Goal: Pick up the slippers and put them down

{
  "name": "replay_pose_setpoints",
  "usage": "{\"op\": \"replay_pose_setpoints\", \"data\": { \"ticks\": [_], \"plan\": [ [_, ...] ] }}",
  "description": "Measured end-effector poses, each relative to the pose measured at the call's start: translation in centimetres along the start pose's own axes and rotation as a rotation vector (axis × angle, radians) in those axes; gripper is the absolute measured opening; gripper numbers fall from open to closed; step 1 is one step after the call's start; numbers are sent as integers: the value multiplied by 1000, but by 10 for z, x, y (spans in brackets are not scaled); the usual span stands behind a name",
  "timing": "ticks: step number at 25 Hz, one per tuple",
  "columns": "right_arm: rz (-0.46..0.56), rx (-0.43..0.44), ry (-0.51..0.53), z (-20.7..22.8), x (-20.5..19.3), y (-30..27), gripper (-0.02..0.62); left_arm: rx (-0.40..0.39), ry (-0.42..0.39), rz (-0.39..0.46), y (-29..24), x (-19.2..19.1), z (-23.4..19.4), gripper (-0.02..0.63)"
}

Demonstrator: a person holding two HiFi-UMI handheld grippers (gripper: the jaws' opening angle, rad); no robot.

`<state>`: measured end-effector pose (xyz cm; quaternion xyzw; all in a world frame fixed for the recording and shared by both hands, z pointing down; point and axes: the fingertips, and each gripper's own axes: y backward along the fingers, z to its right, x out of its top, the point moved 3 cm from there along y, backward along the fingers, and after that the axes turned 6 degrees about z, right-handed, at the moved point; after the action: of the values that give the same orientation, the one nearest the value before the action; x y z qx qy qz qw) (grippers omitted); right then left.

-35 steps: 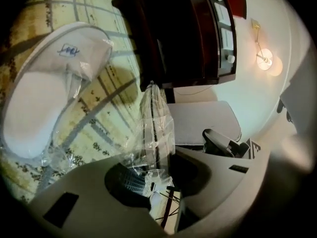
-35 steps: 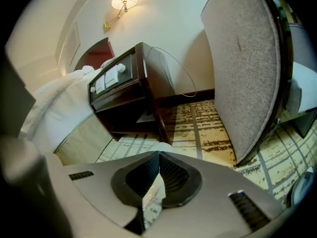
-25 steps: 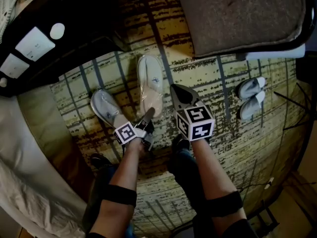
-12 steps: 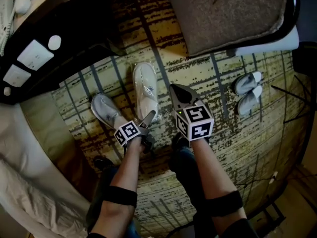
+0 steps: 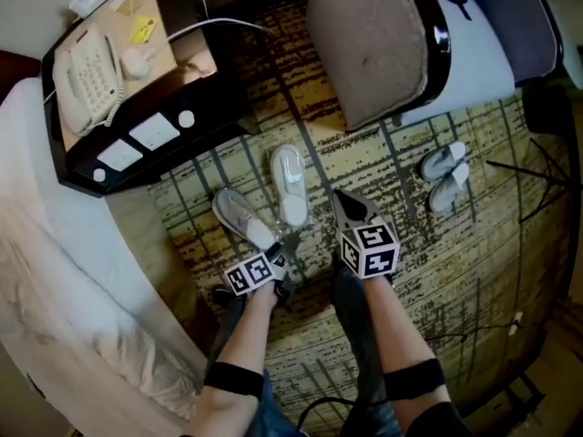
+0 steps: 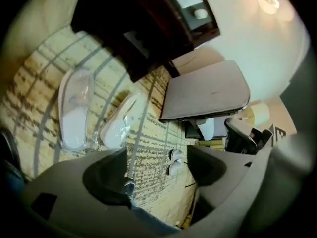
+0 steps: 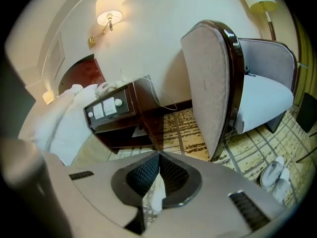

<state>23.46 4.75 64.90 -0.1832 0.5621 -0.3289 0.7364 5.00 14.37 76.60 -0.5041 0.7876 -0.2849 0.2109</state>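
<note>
Two white slippers in clear wrapping lie on the patterned carpet, one (image 5: 289, 182) (image 6: 120, 122) straight and the other (image 5: 242, 218) (image 6: 74, 108) angled to its left. My left gripper (image 5: 290, 245) (image 6: 156, 157) hangs just short of their near ends, raised off the floor. Its jaws are open; they have just swung wide and come in a little, with nothing between them. To the right of the slippers my right gripper (image 5: 347, 204) (image 7: 158, 155) is shut and empty, its tip pointing at the carpet.
A second pair of white slippers (image 5: 444, 175) (image 7: 276, 176) lies at the right by the armchair (image 5: 392, 44) (image 7: 214, 83). A dark nightstand (image 5: 137, 107) (image 7: 115, 114) with a phone (image 5: 86, 66) stands at the back left, and a bed (image 5: 64, 271) runs along the left.
Both grippers have lifted away from the floor. The left gripper's tip, which was at the straight slipper's heel, has drawn back and its jaws have opened. The view has risen.
</note>
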Motion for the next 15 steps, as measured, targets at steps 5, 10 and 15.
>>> {"op": "replay_pose_setpoints", "data": {
  "ticks": [5,10,15],
  "plan": [
    [-7,1,5,-43,54,71,2,-25,-286,128,100,46,102,48],
    [0,34,27,-95,120,152,2,-61,-530,197,216,74,208,2],
    [40,75,83,-145,184,210,2,-37,-750,322,329,105,280,2]
  ]
}}
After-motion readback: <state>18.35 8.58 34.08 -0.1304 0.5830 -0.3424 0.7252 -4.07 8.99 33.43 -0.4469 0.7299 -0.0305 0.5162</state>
